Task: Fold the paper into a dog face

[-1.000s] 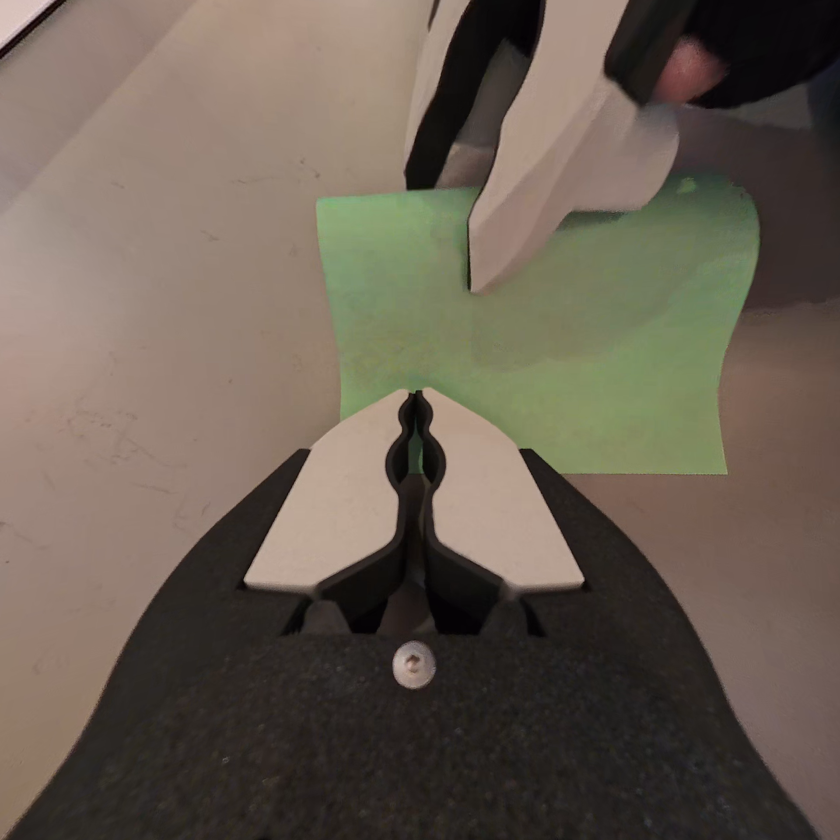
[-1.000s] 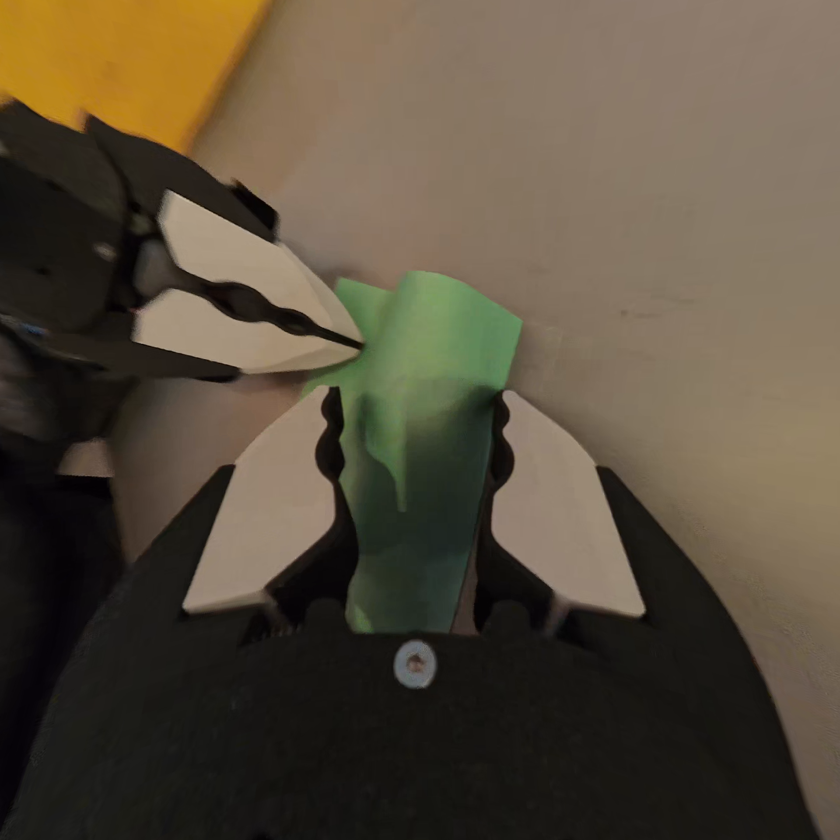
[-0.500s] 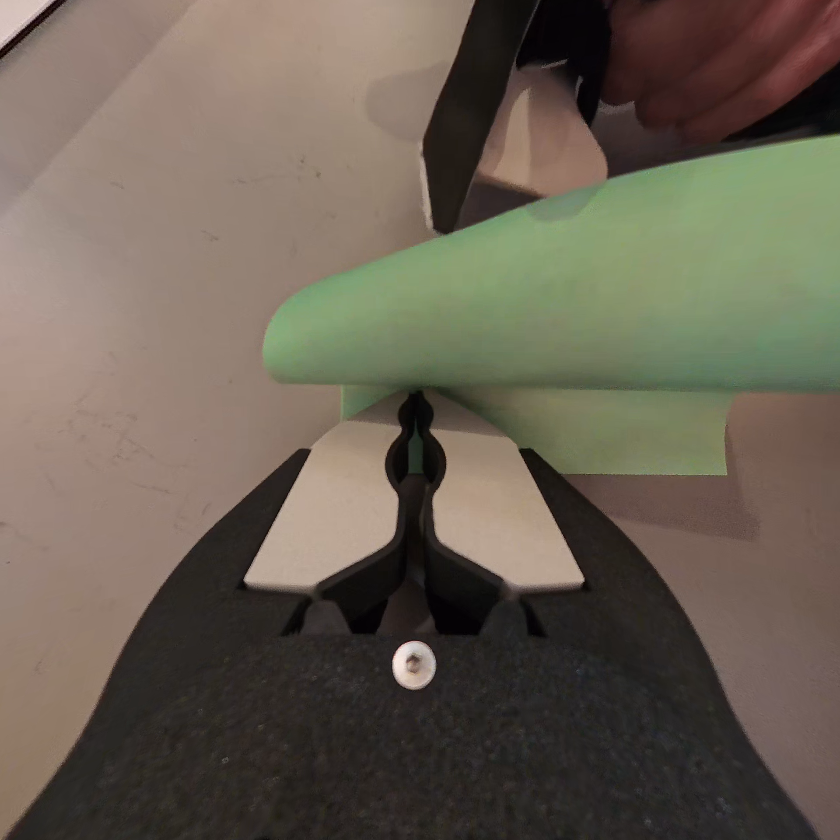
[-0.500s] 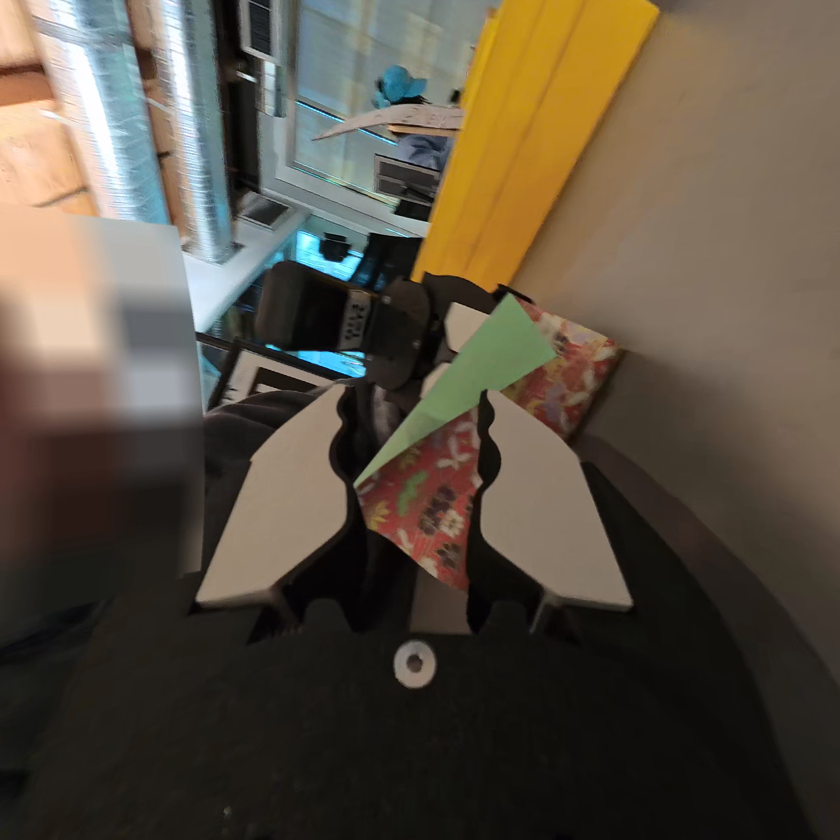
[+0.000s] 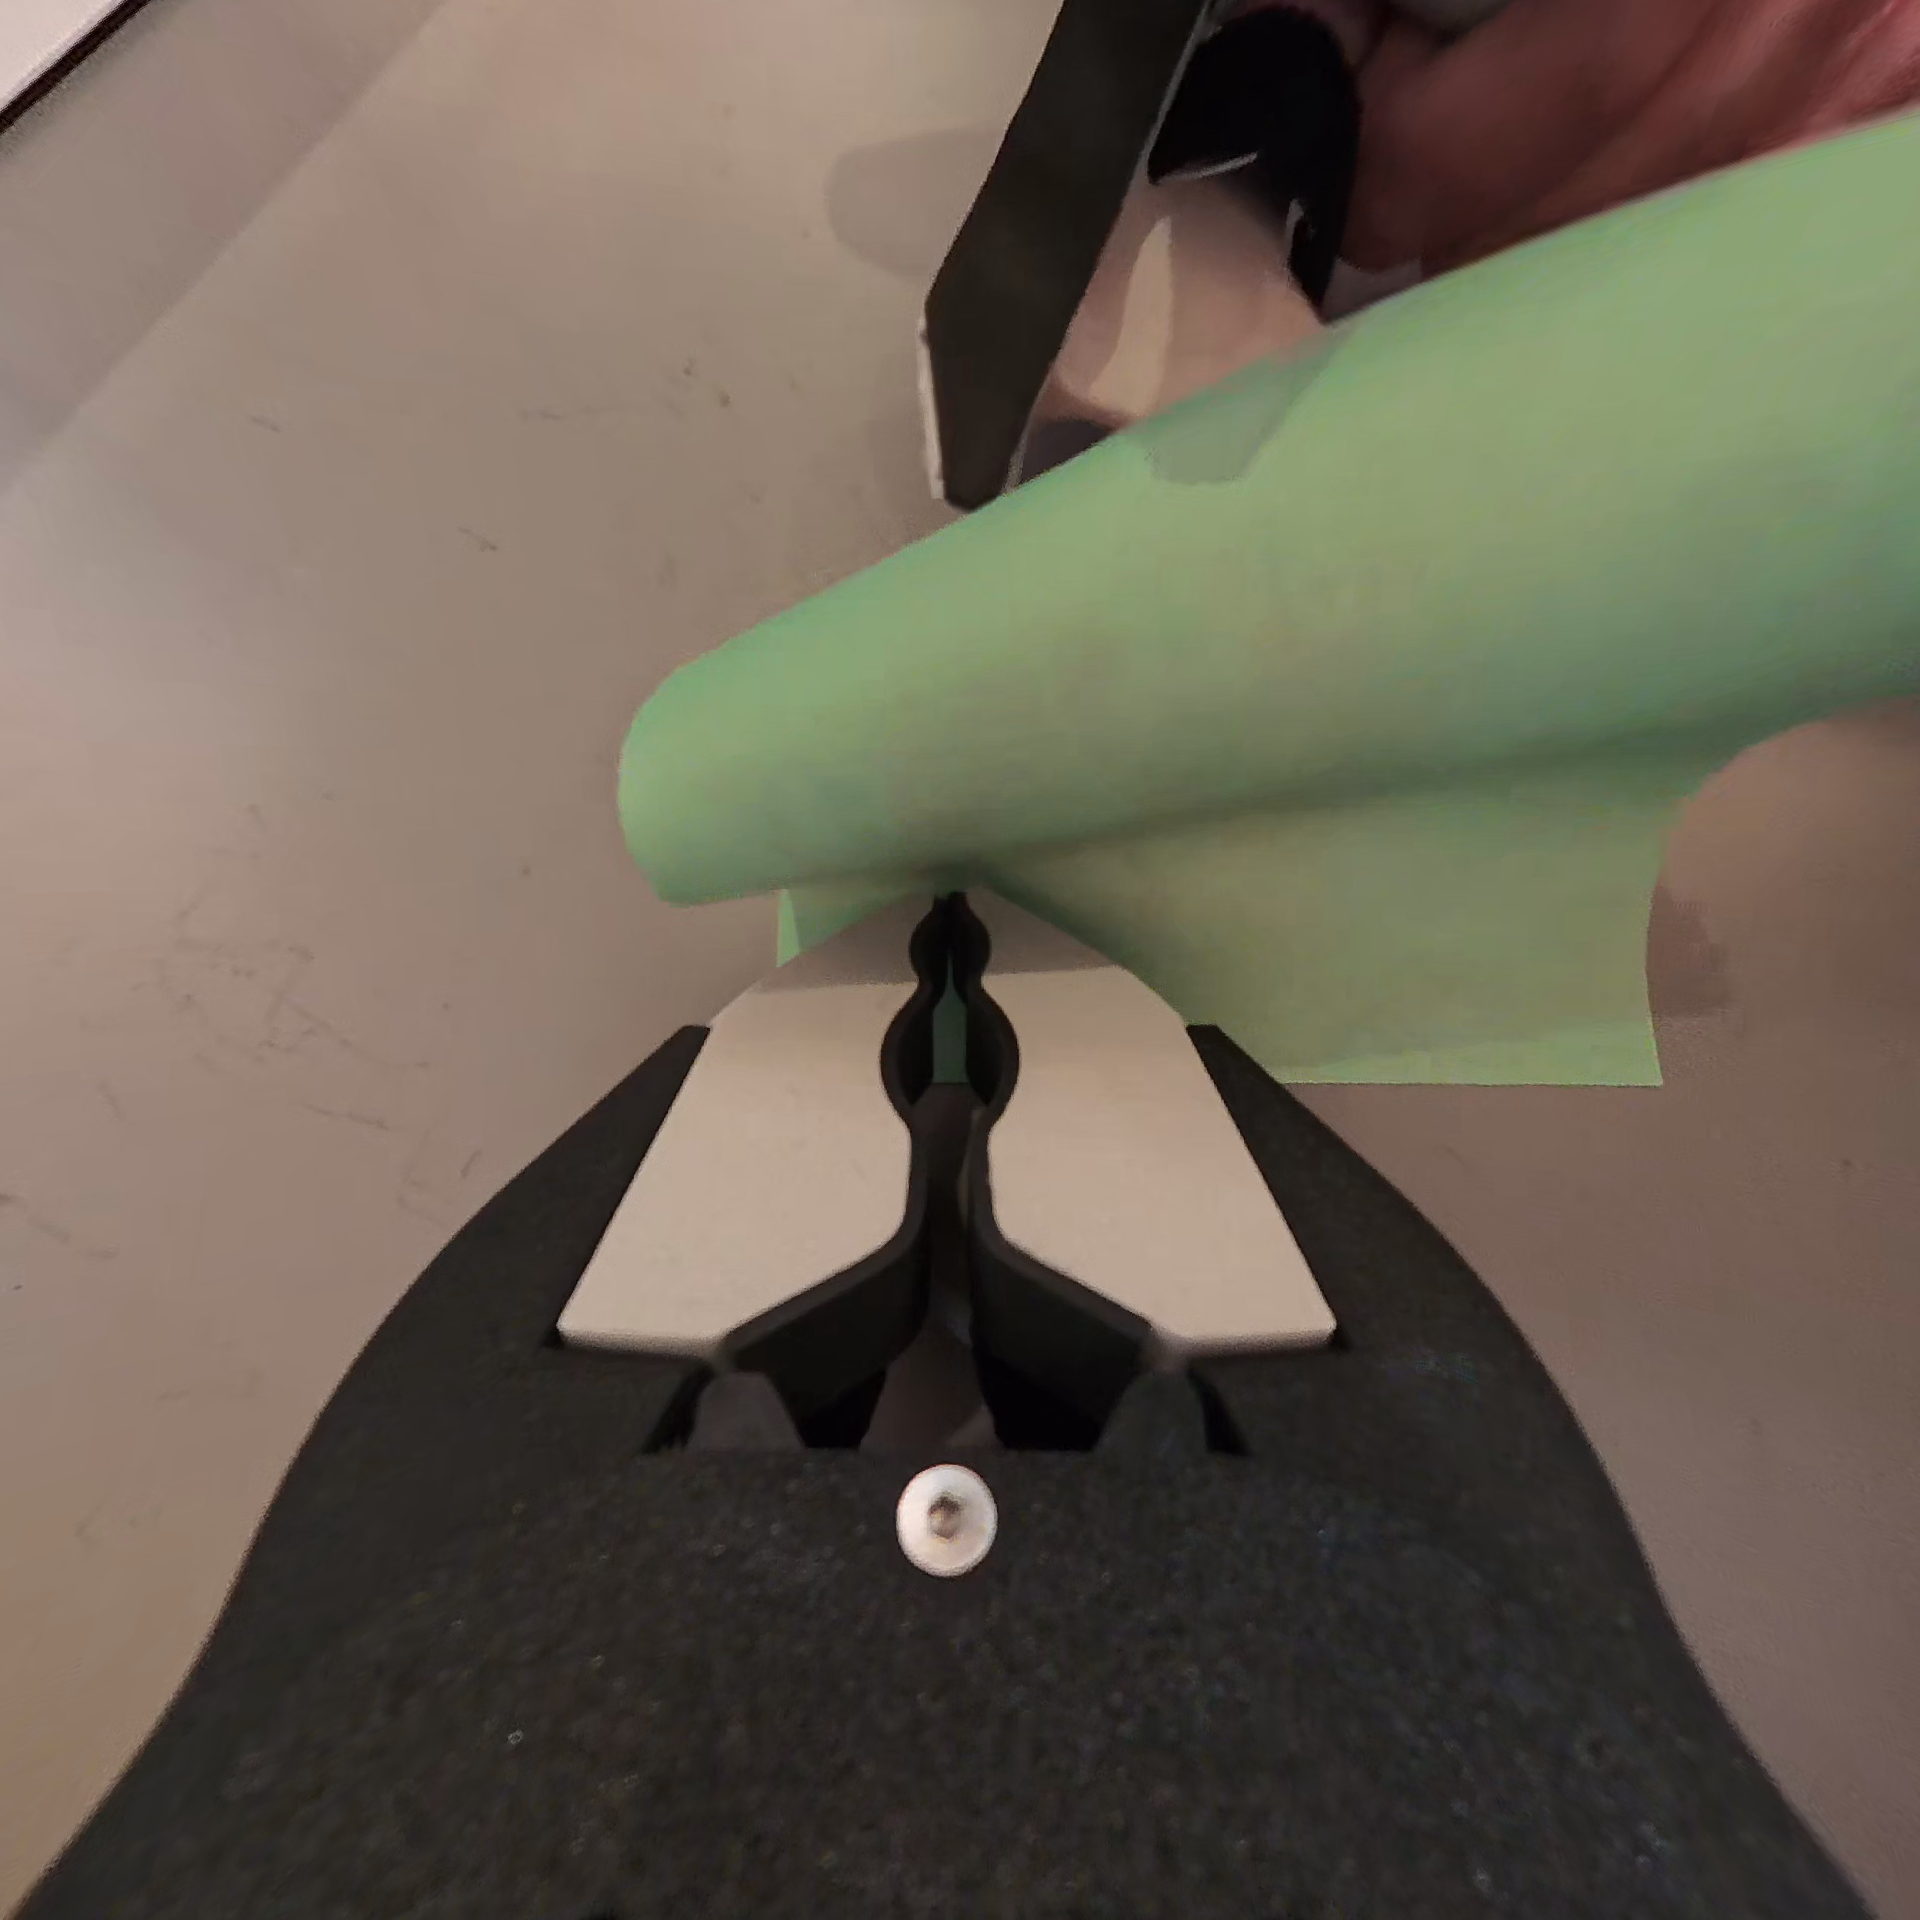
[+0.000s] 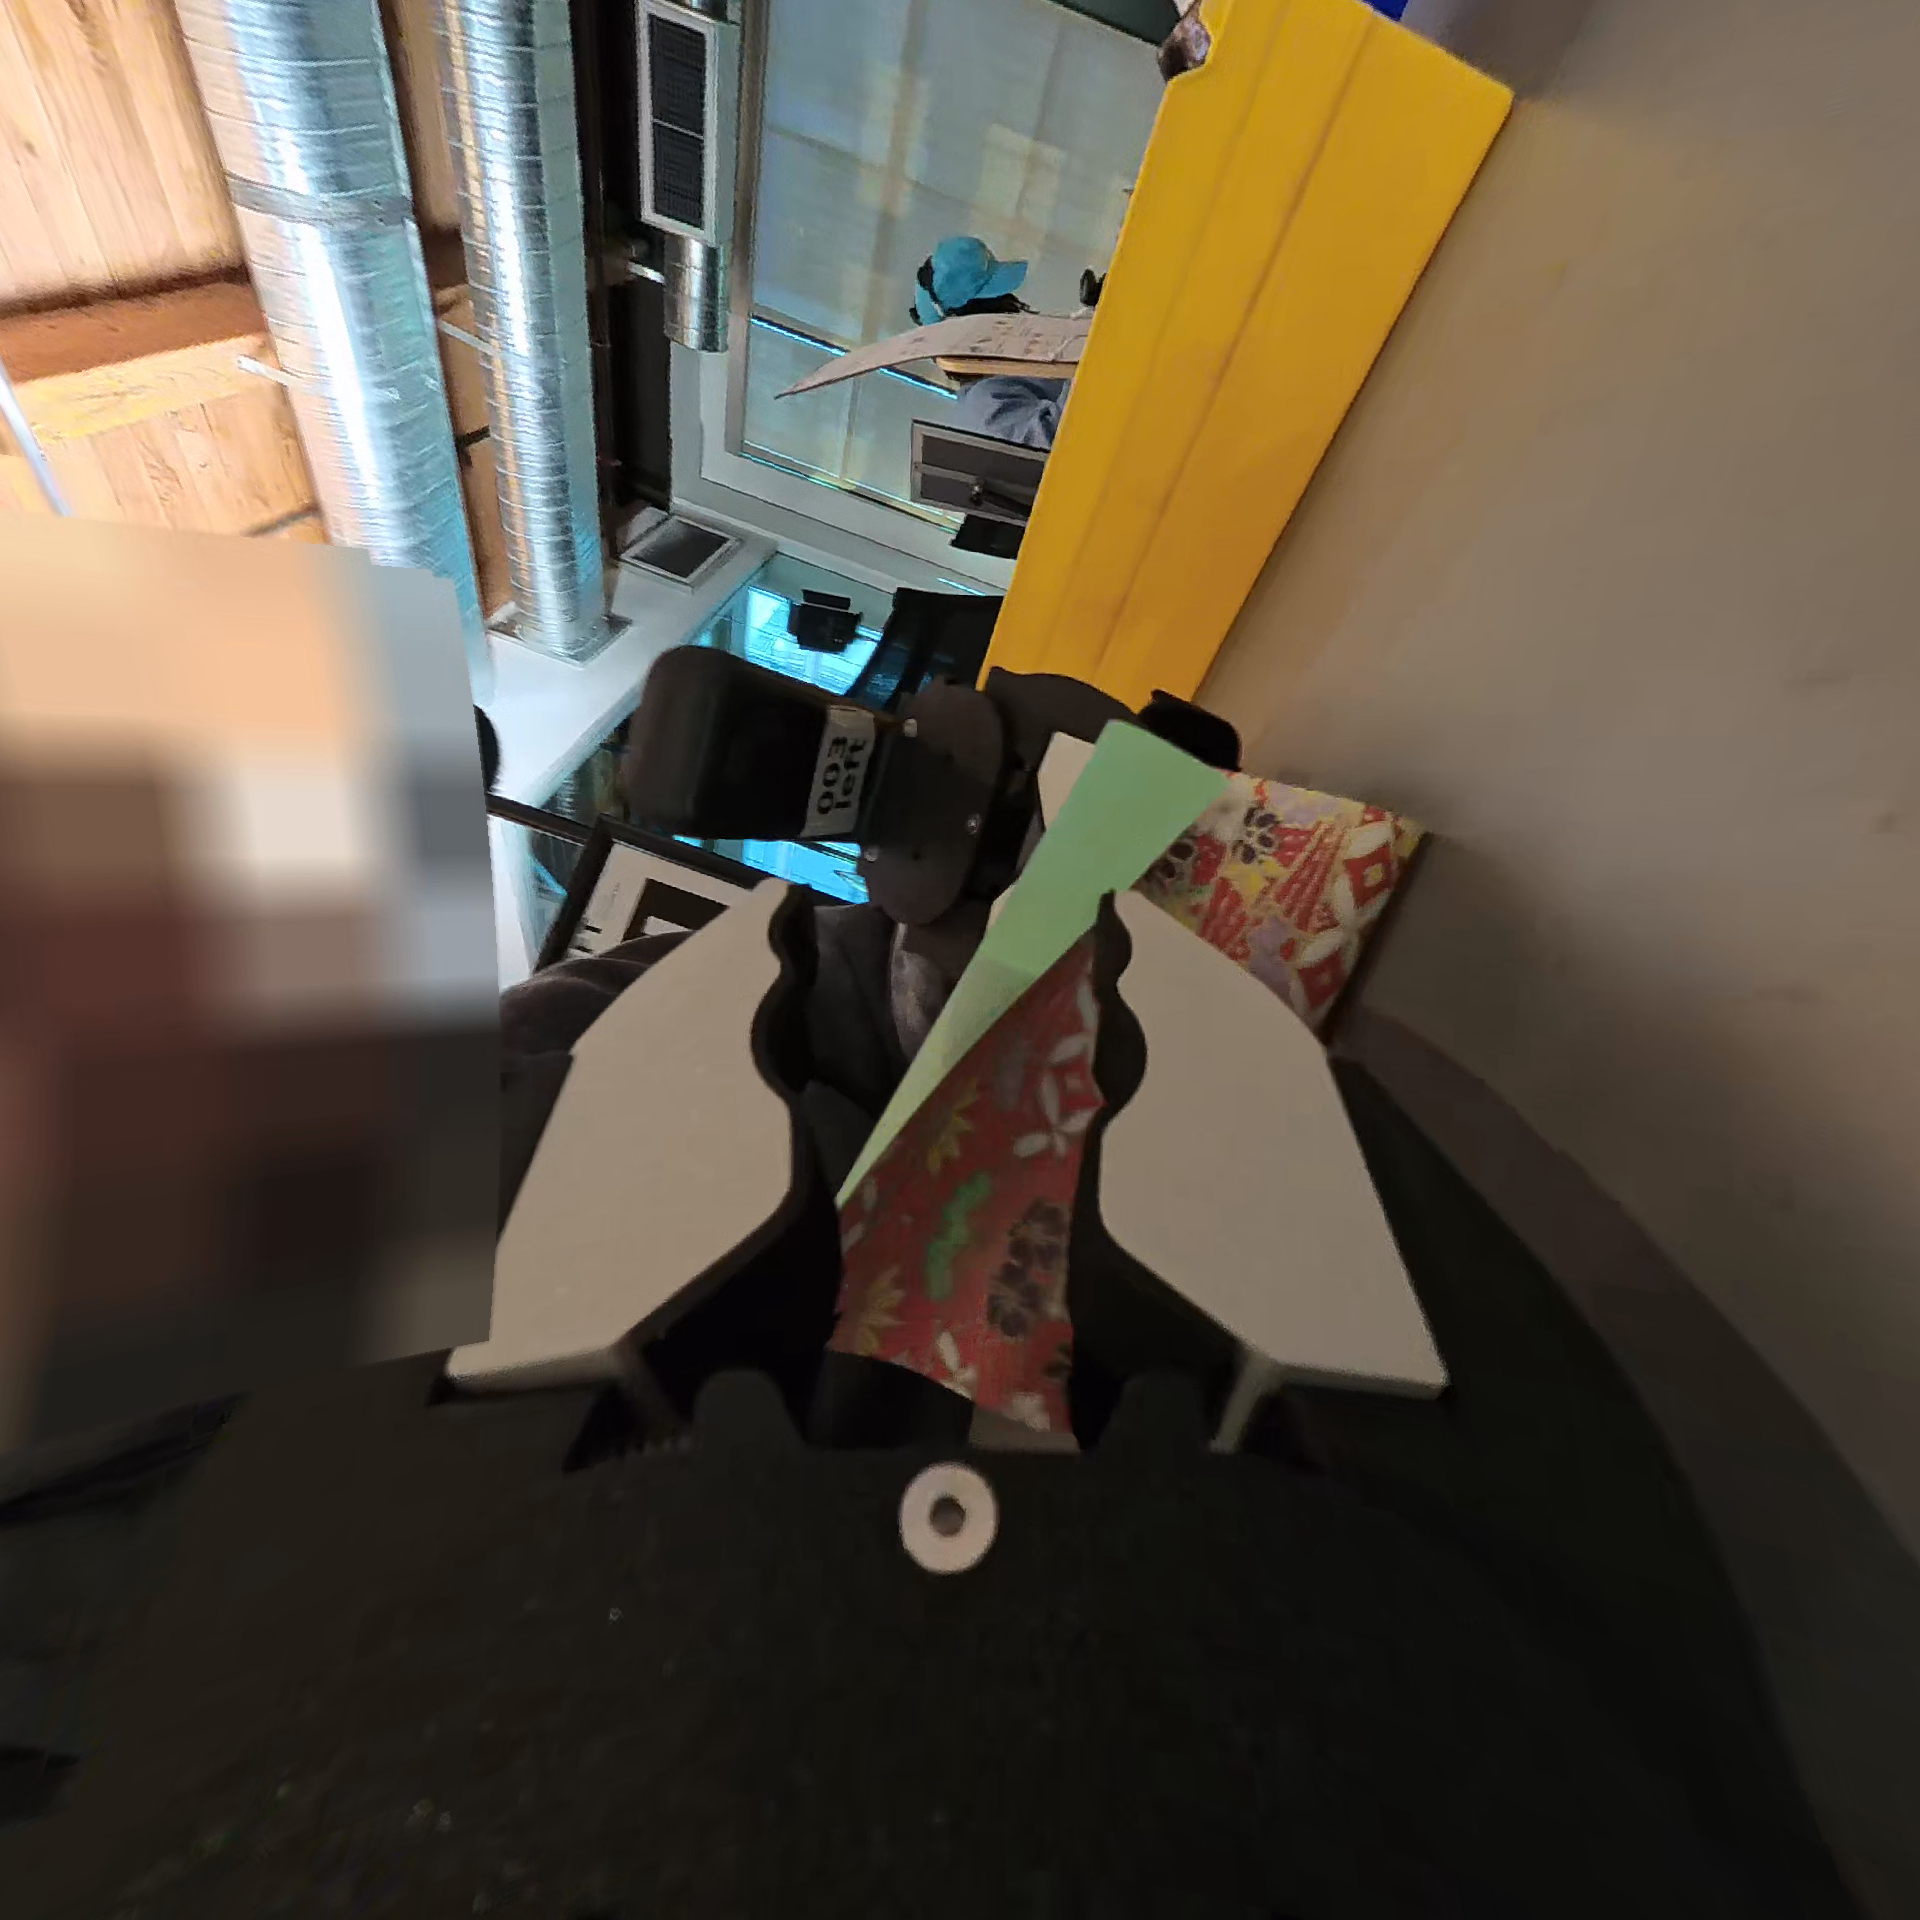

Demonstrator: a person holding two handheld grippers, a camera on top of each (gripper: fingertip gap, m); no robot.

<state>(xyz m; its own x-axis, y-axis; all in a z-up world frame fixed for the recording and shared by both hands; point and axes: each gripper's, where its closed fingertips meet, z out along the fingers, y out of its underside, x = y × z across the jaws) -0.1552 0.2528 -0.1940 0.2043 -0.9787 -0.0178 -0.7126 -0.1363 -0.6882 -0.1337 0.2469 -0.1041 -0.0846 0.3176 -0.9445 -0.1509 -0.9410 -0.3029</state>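
The paper [image 5: 1299, 675] is green on one face and red-patterned on the other. Its near part lies flat on the table [image 5: 312, 727]. My left gripper [image 5: 951, 904] is shut, with its tips on the paper near the near left corner. The far part is lifted and curls over towards the left gripper. My right gripper [image 6: 945, 899] is open, and the raised paper [image 6: 966, 1226] runs between its fingers, against the right one. One right finger [image 5: 987, 343] shows behind the curl. The left gripper's body [image 6: 914, 790] shows beyond the paper, tips hidden.
A hand [image 5: 1662, 156] holds the right gripper at the top right. A yellow board [image 6: 1247, 364] stands at the table's edge [image 6: 1662, 623]. A white object's edge [image 5: 31, 52] is at the far left. Room fittings and a distant person [image 6: 966, 281] lie beyond.
The right gripper has lifted the paper's far part off the table and rolled it over towards the left gripper. In the last half second the curl came slightly lower and nearer. The left gripper has stayed put.
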